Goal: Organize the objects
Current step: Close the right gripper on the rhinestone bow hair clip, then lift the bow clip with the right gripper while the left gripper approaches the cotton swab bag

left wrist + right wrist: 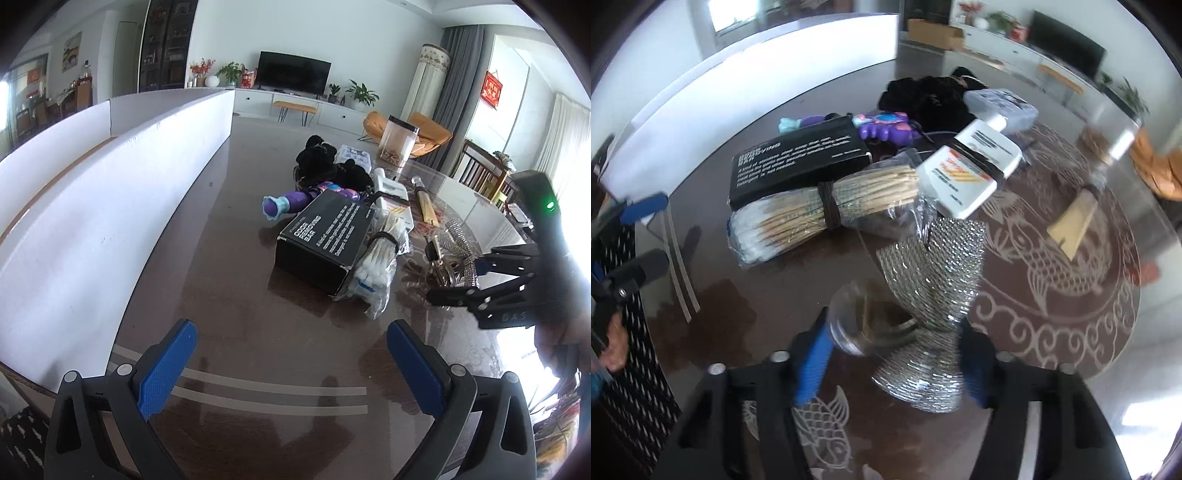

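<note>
A silver sparkly bow [931,280] in a clear wrapper lies on the dark glass table [768,310]. My right gripper [894,369] points steeply down over it, its blue pads set against the bow's lower lobe and the wrapper. In the left wrist view the same gripper [458,276] sits at the right around the bow [456,236]. My left gripper [291,362] hangs open above bare table, with nothing between its fingers. Beside the bow lie a cotton swab bundle [812,218], a black box [798,162] and a white bottle [971,170].
A tall white box wall [110,206] runs along the table's left side. Further back lie a purple toy [291,203], a black fluffy thing [321,158], a clear jar [399,140] and a wooden piece [428,206]. A person's hand [617,343] holds the left gripper.
</note>
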`<state>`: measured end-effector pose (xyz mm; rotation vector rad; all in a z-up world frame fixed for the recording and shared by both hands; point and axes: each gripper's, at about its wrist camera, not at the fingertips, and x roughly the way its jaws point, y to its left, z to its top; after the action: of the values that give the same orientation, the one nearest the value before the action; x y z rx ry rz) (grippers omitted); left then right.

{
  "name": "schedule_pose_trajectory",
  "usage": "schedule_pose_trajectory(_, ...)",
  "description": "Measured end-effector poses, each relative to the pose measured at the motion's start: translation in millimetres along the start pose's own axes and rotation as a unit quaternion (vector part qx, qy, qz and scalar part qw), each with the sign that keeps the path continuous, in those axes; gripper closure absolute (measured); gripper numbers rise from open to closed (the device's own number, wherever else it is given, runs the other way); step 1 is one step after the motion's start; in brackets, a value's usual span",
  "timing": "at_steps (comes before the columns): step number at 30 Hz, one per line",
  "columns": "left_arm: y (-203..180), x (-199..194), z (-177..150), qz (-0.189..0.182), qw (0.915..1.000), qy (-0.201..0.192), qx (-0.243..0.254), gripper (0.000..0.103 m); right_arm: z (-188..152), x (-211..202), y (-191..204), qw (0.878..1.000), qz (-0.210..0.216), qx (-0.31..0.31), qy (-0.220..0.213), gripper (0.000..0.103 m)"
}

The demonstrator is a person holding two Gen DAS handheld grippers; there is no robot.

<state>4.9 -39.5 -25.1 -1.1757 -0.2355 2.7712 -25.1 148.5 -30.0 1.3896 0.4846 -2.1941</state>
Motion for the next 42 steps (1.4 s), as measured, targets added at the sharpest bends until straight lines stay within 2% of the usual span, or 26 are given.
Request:
schedule_pose_trajectory(5, -4, 3, -2, 0.006, 0.9999, 0.005, 0.010, 0.000, -6, -8, -8, 0.998, 0.018, 0.060, -0.012, 0.054)
schedule_pose_trajectory(13, -8, 5, -3, 0.011, 0.9996, 0.010, 0.023, 0.000, -14, -14, -16, 0.996, 0.017, 0.085, -0.013, 0.053)
schedule_pose_trajectory(14, -8, 6, -3, 0.012, 0.9996, 0.009, 0.024, 0.000, -15, -15, -16, 0.996, 0.017, 0.085, -0.015, 0.050)
schedule_pose_trajectory(17, -9, 7, -3, 0.013, 0.9995, 0.010, 0.025, 0.000, -14, -17, -15, 0.997, 0.009, 0.078, -0.016, 0.028)
schedule_pose_trajectory(18, -9, 7, -3, 0.013, 0.9995, 0.011, 0.025, 0.000, -15, -18, -13, 0.997, 0.005, 0.074, -0.017, 0.025)
schedule_pose_trajectory(25, -10, 8, -3, 0.014, 0.9995, 0.013, 0.026, 0.000, -7, -11, -4, 0.999, -0.014, 0.042, -0.017, 0.023)
schedule_pose_trajectory(26, -10, 8, -3, 0.013, 0.9995, 0.013, 0.027, 0.000, -6, -9, -4, 0.999, -0.012, 0.044, -0.018, 0.024)
schedule_pose_trajectory(29, -10, 8, -4, 0.010, 0.9995, 0.014, 0.027, 0.000, -5, -5, -8, 0.998, 0.005, 0.063, -0.018, 0.055)
schedule_pose_trajectory(34, -29, 4, 6, -0.008, 0.9990, 0.004, 0.045, 0.000, -15, -14, -17, 0.996, 0.002, 0.087, -0.022, 0.055)
schedule_pose_trajectory(37, -69, 15, 19, -0.021, 0.9944, 0.009, 0.103, 0.000, -31, -26, -29, 0.994, 0.004, 0.108, -0.029, 0.055)
schedule_pose_trajectory(39, -93, 30, 27, -0.005, 0.9903, 0.014, 0.138, 0.000, -43, -37, -39, 0.991, 0.007, 0.128, -0.037, 0.055)
schedule_pose_trajectory(42, -114, 58, 34, 0.020, 0.9863, 0.036, 0.160, 0.000, -60, -56, -55, 0.986, 0.010, 0.157, -0.055, 0.055)
